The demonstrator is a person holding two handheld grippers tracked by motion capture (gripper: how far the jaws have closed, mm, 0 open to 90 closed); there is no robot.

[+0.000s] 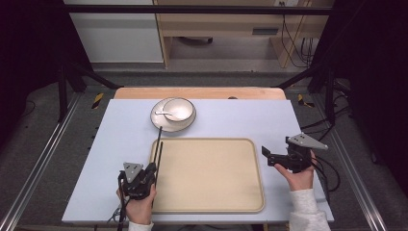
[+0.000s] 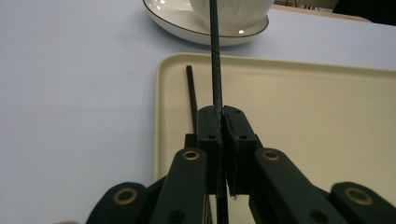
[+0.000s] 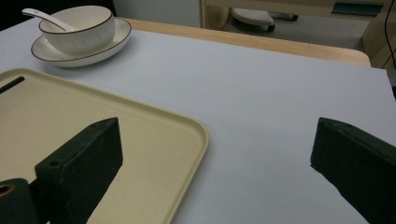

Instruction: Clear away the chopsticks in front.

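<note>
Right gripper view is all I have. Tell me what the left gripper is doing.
Observer: The left gripper is shut on a black chopstick.
Operator: Say where that chopstick points.
Observer: In the high view its far end reaches the near rim of the plate; I cannot tell if it touches.
Operator: Report the other chopstick.
Observer: The second chopstick lies flat in the tray, close to its left edge, right beside the held one.
</note>
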